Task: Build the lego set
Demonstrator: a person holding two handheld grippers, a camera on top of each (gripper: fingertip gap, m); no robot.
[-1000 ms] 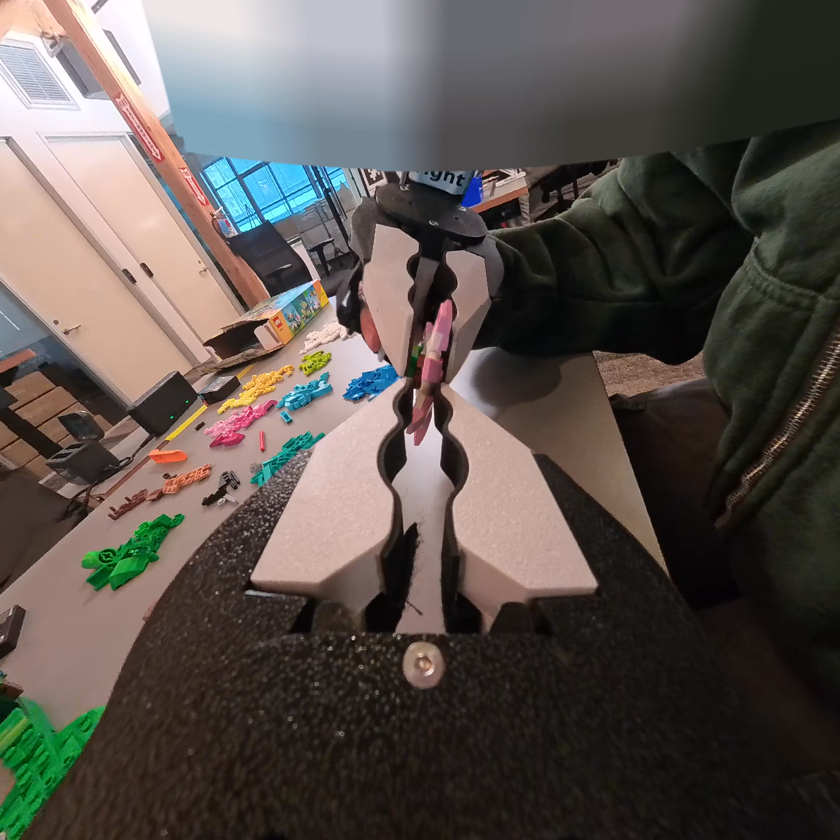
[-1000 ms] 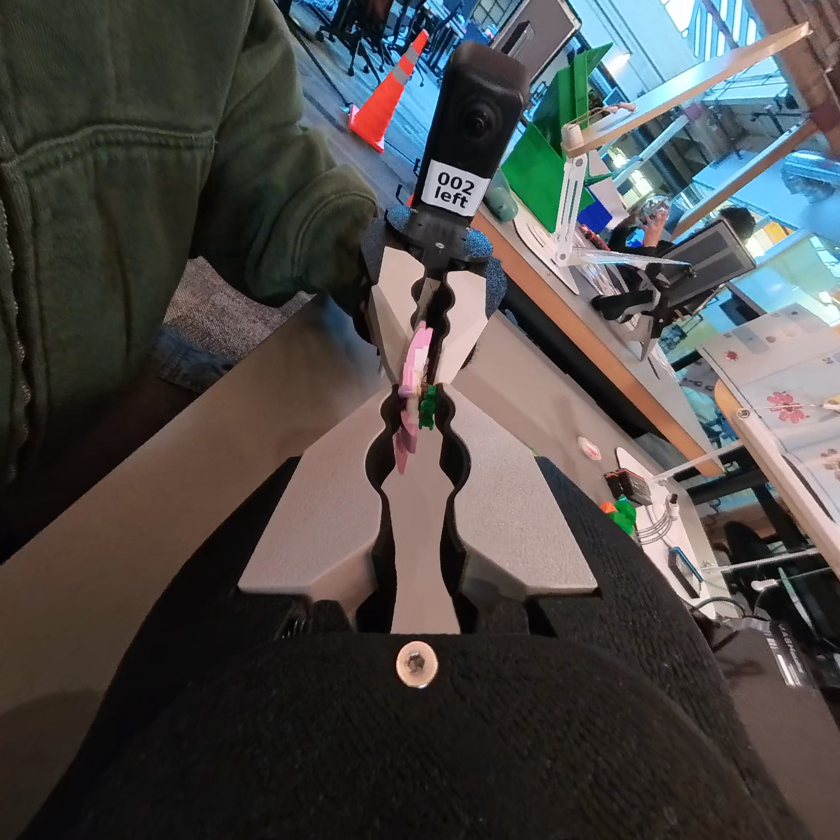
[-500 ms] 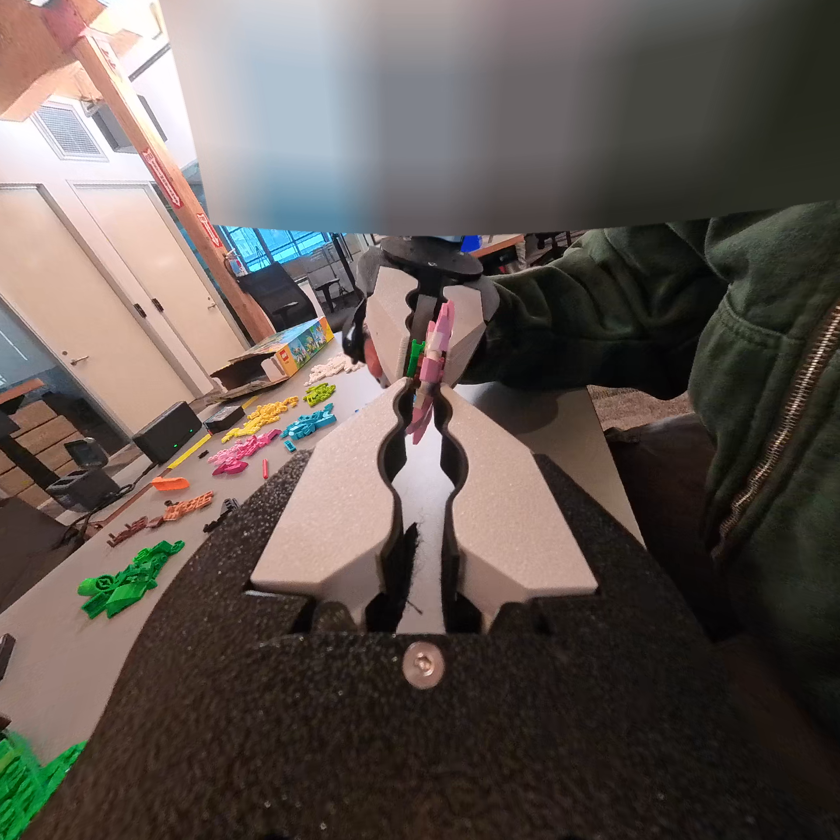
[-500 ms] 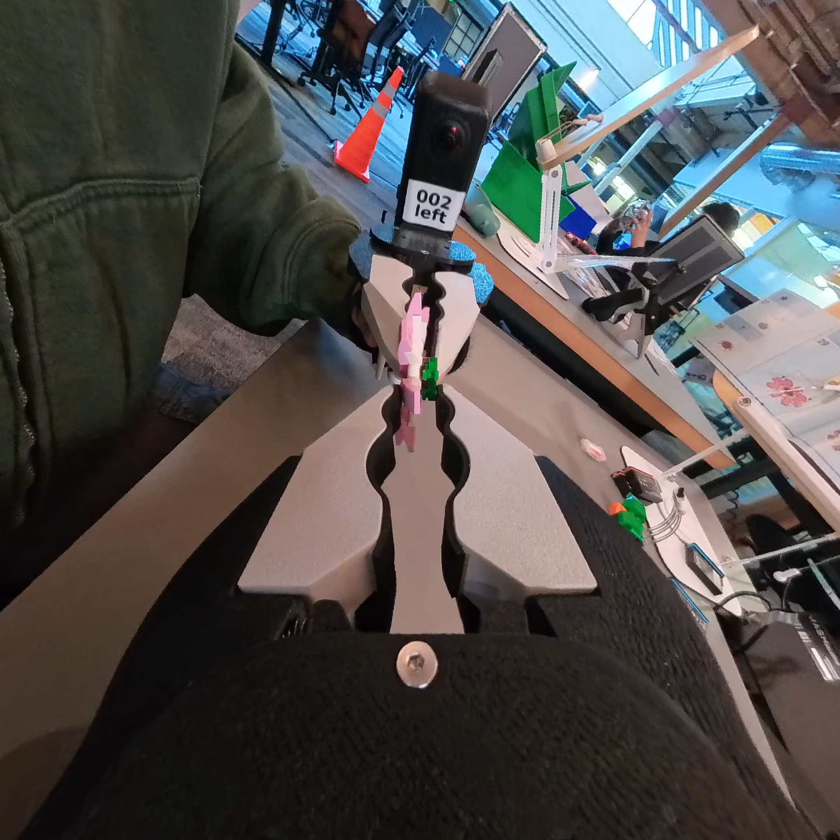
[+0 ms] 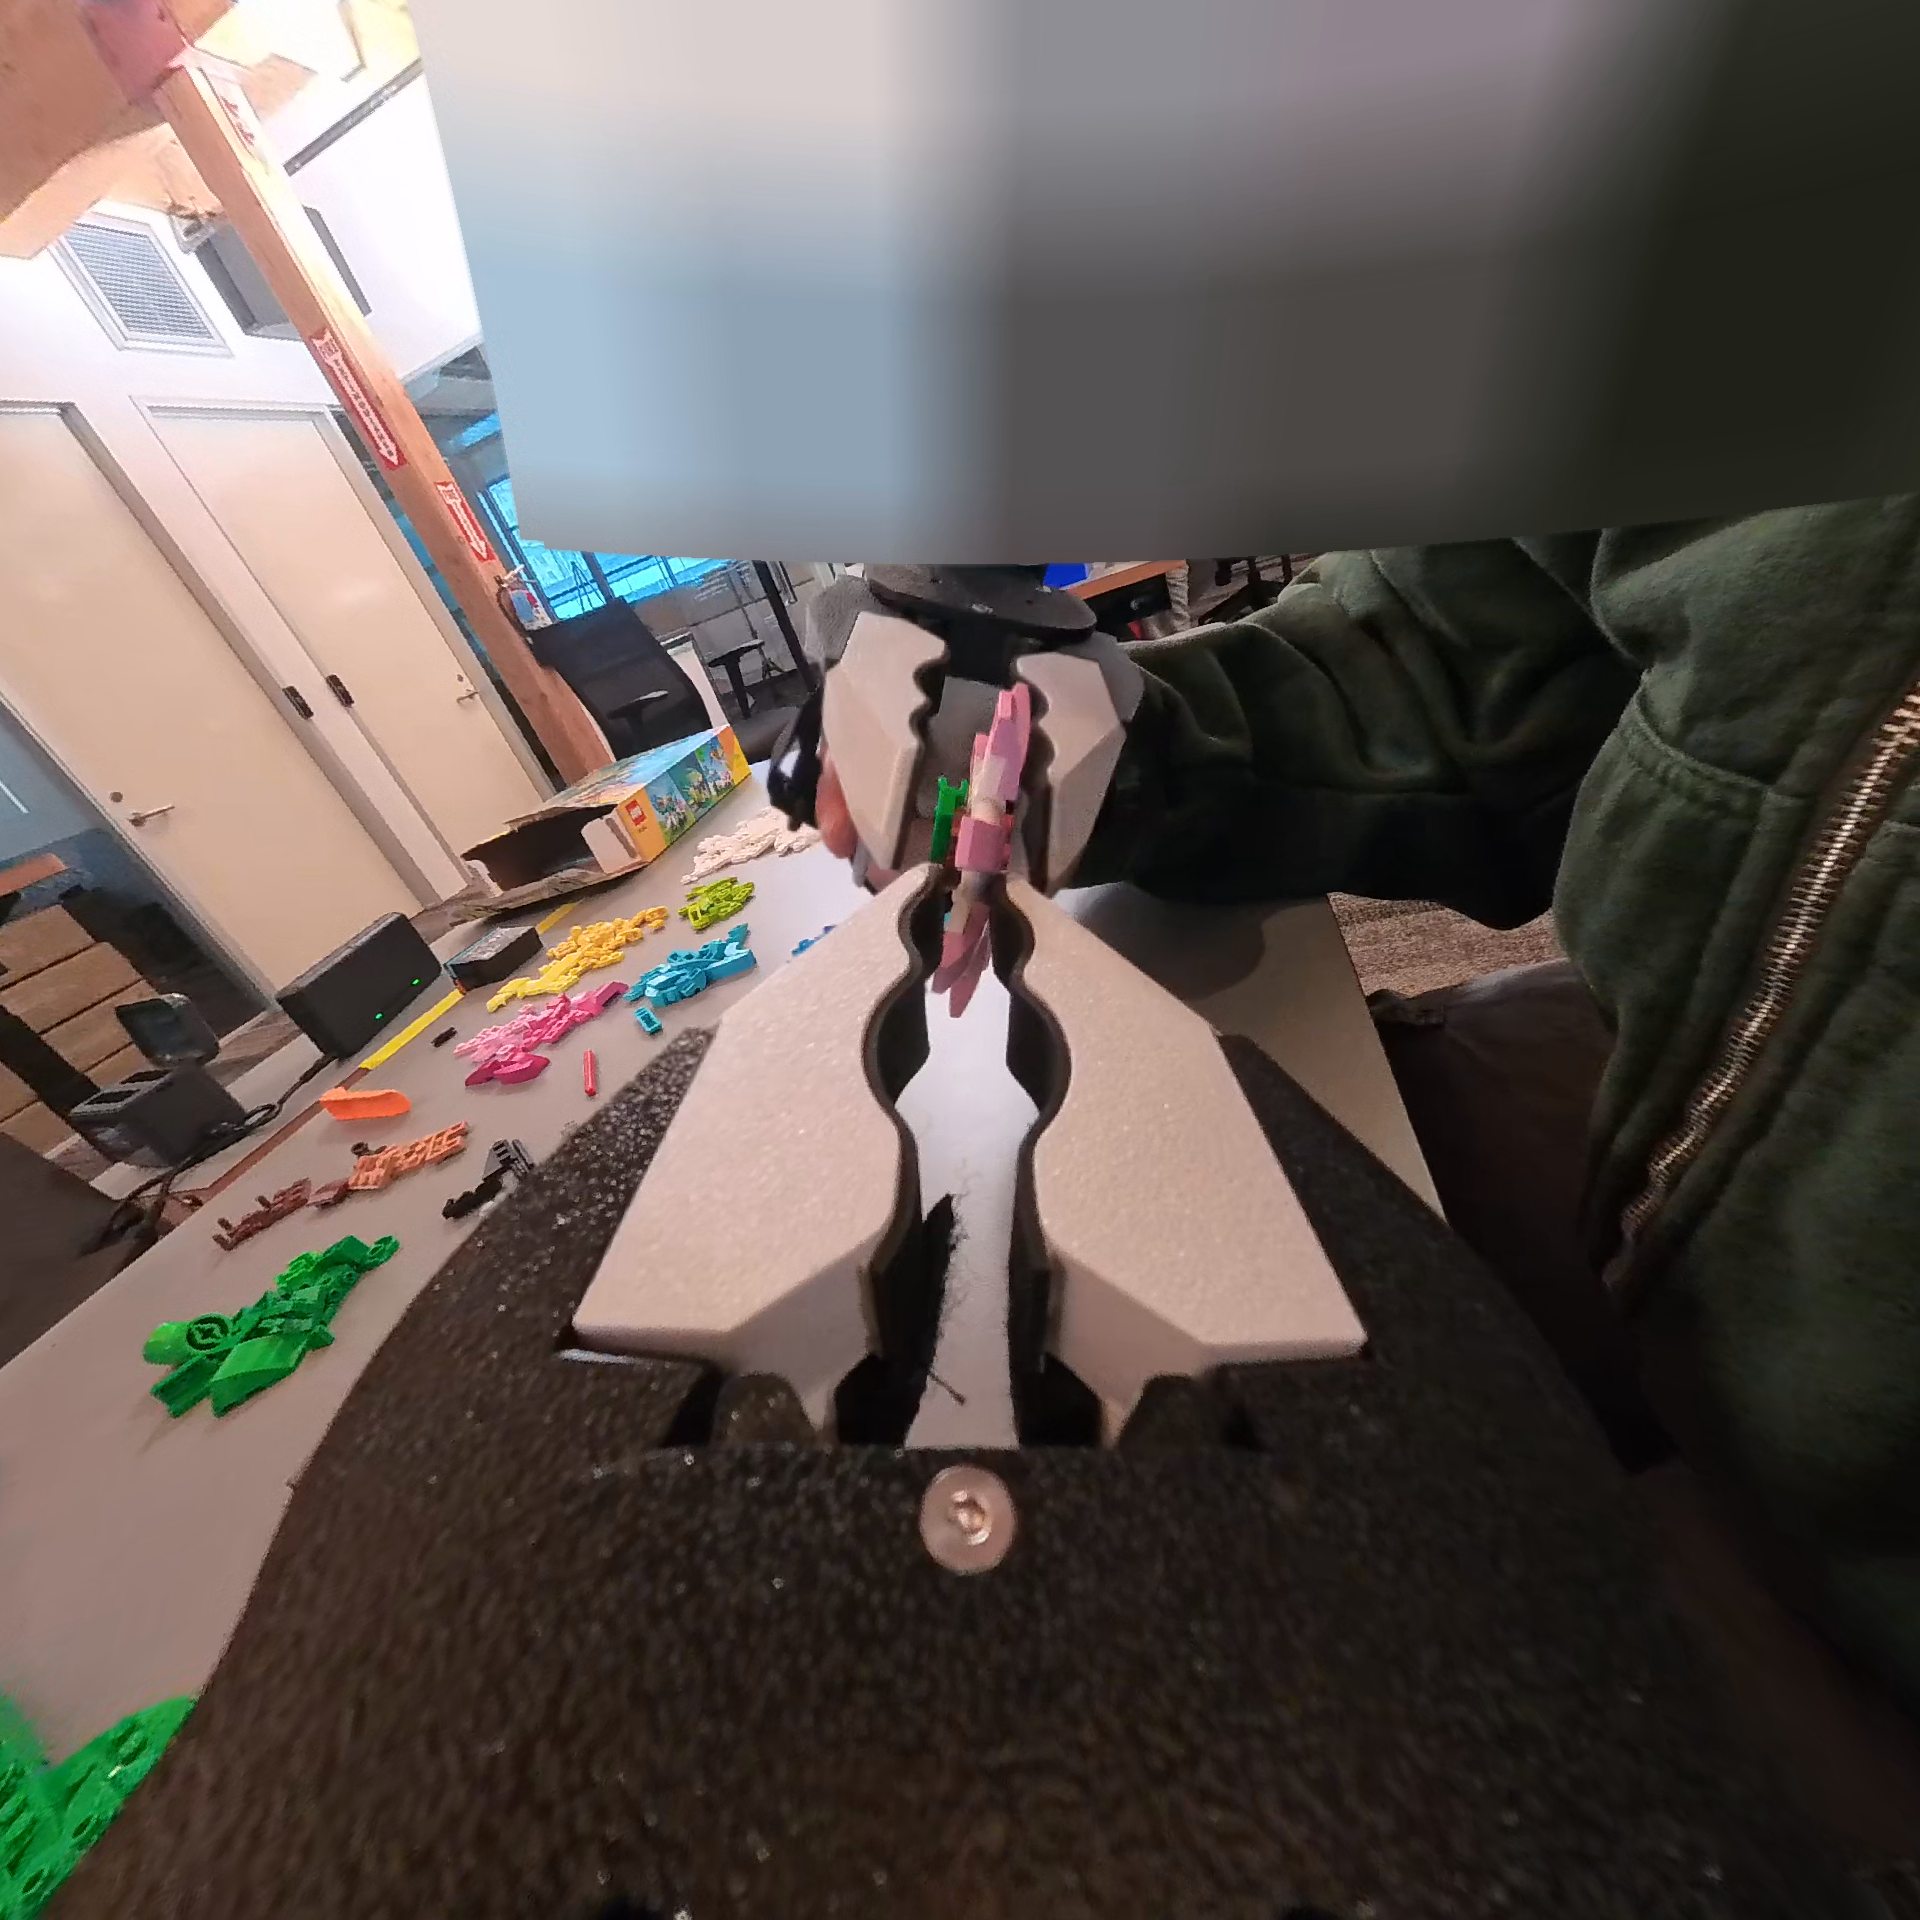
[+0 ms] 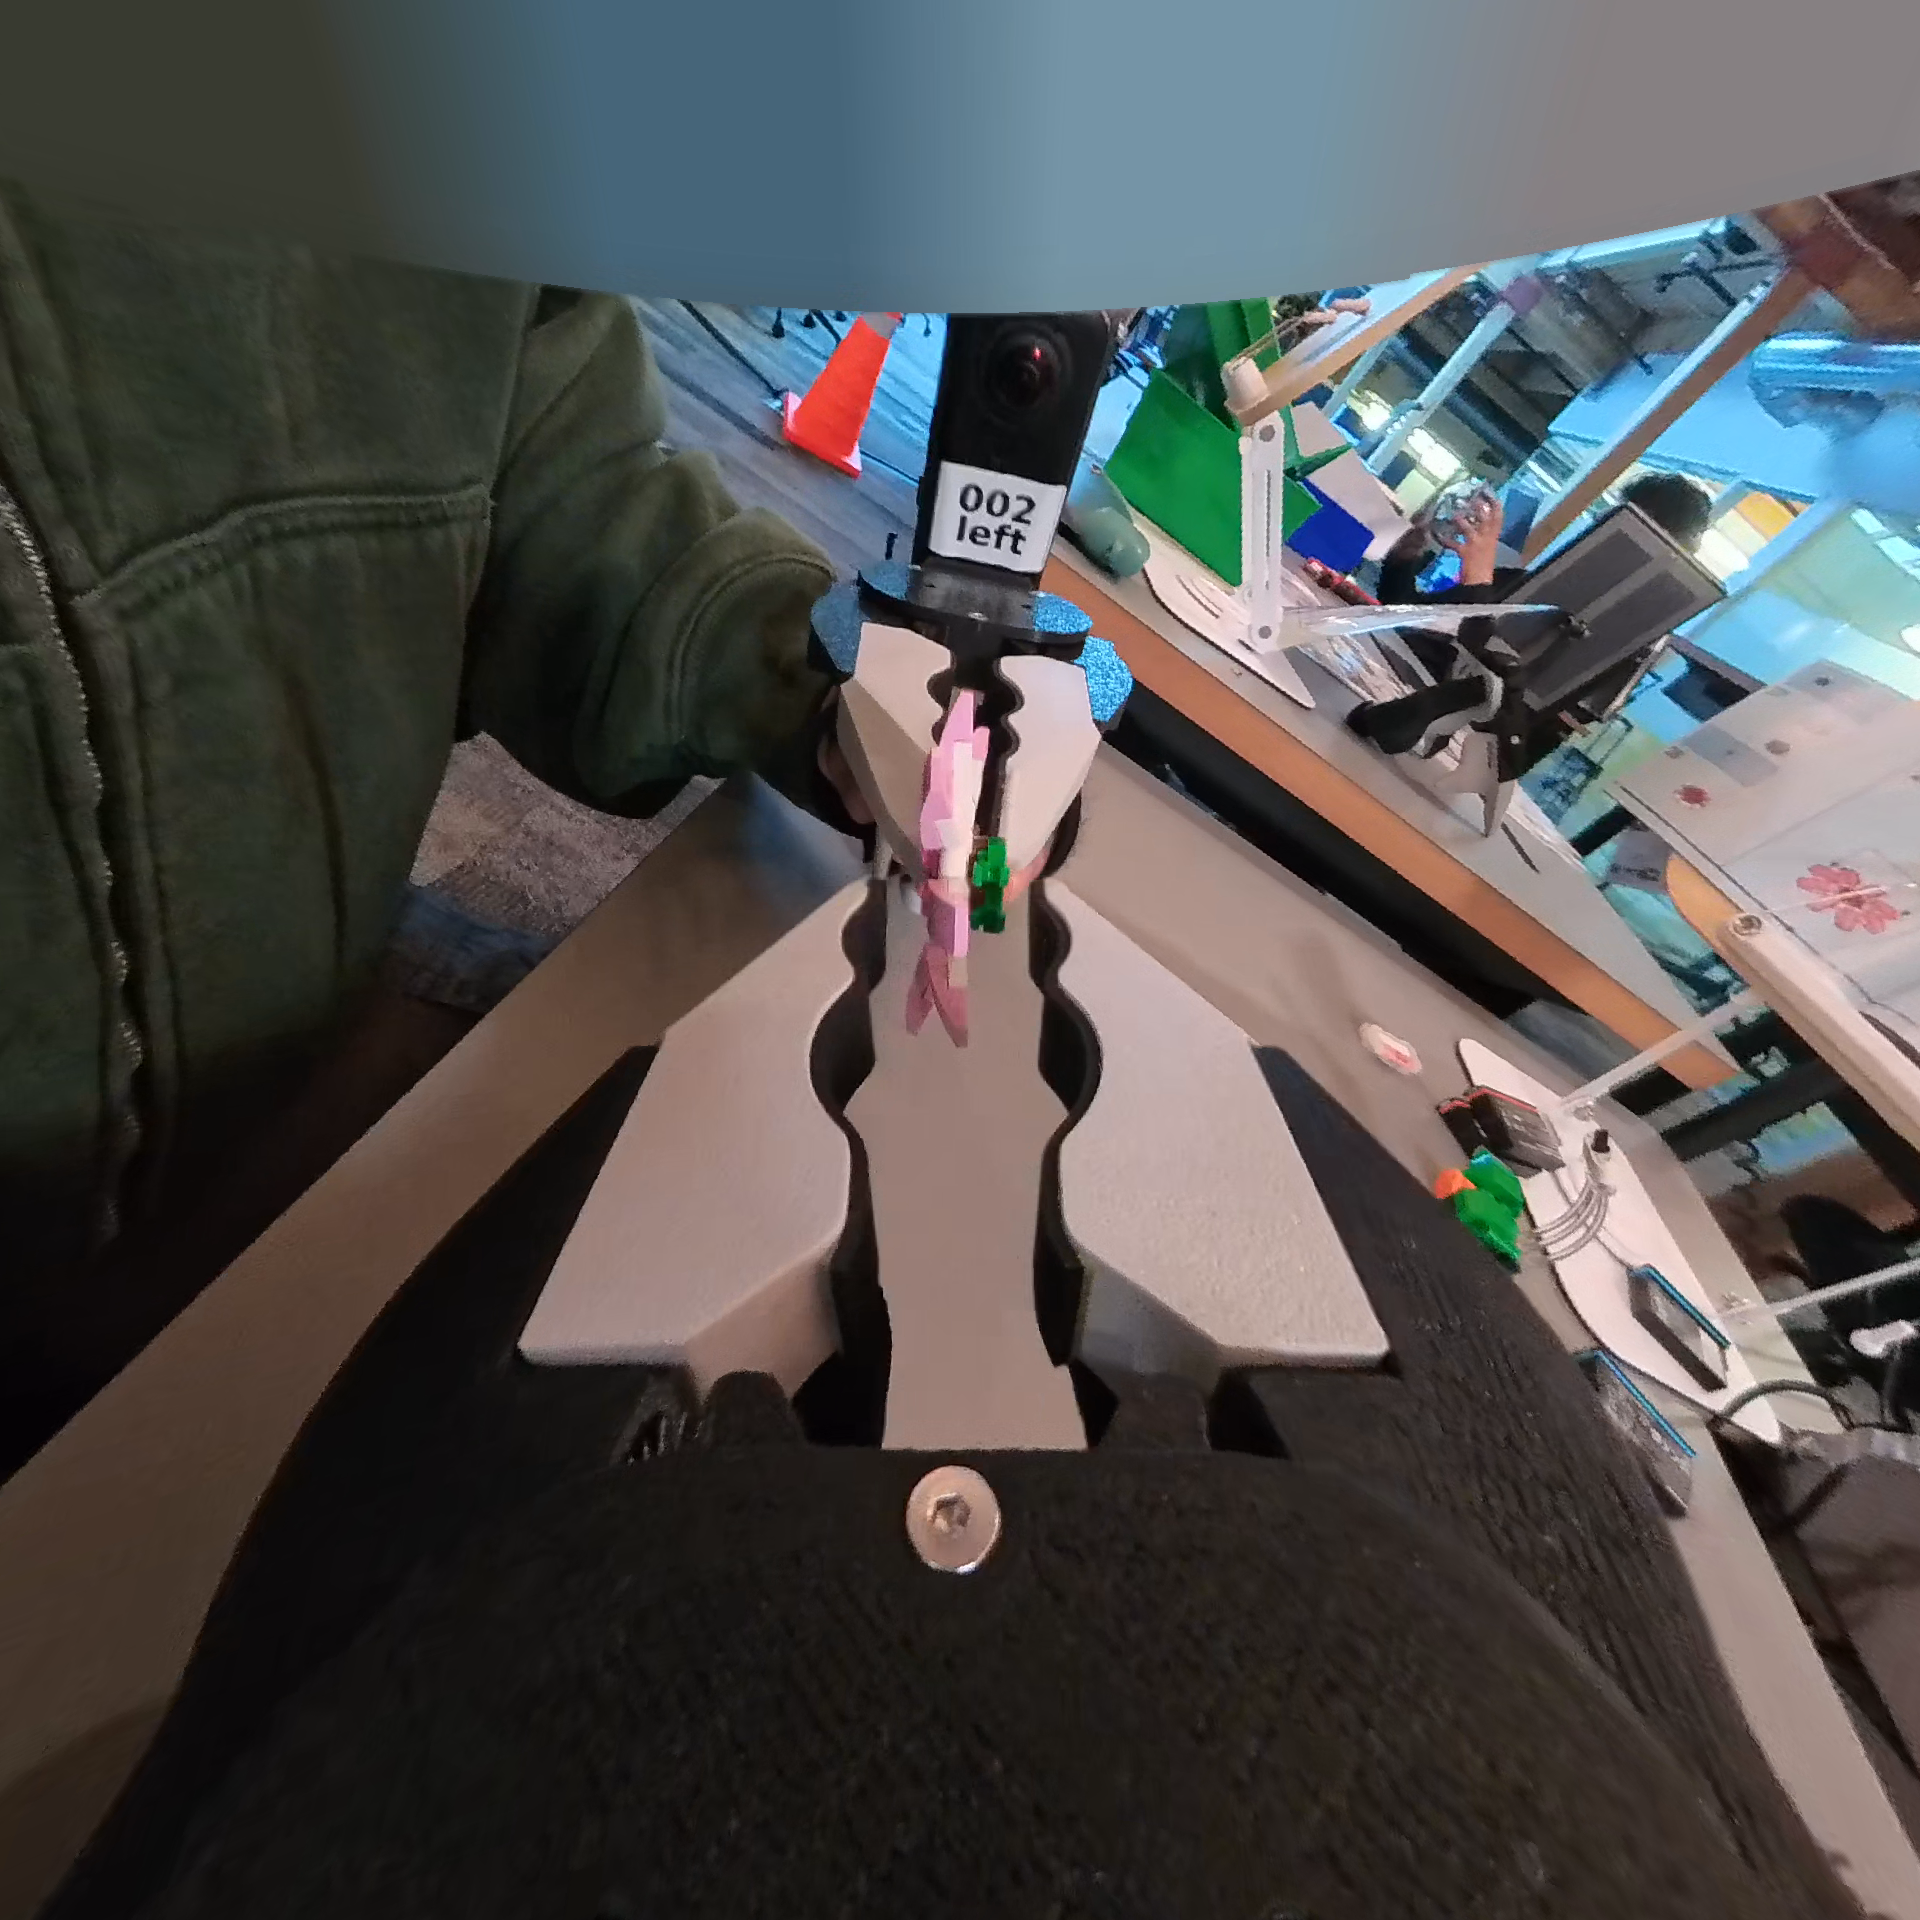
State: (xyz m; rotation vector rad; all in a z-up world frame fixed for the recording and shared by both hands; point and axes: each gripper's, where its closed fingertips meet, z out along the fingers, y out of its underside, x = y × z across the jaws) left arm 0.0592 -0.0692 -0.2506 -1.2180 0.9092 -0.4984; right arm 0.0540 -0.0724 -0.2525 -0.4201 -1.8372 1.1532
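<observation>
A small pink and white lego flower assembly point(image 5: 982, 821) with a green piece point(image 5: 945, 816) on its side hangs in the air between my two grippers, which face each other tip to tip above the grey table point(image 5: 104, 1507). My left gripper point(image 5: 966, 896) is shut on the assembly's lower petals. My right gripper point(image 6: 951, 904) stands around the assembly point(image 6: 940, 904) with its jaws slightly apart, a gap showing on each side. The green piece point(image 6: 987, 873) faces right in the right wrist view.
Sorted lego piles lie on the table to the left: green point(image 5: 260, 1340), pink point(image 5: 530, 1039), yellow point(image 5: 603, 940), cyan point(image 5: 686, 971). A lego box point(image 5: 665, 805) stands behind them. A small green build point(image 6: 1491, 1205) and an open booklet point(image 6: 1818, 862) are at the right. A person's green sleeves are close.
Both grippers have tilted and risen with the assembly between them. The right gripper's jaws have opened a little and no longer pinch it. The left gripper still holds it.
</observation>
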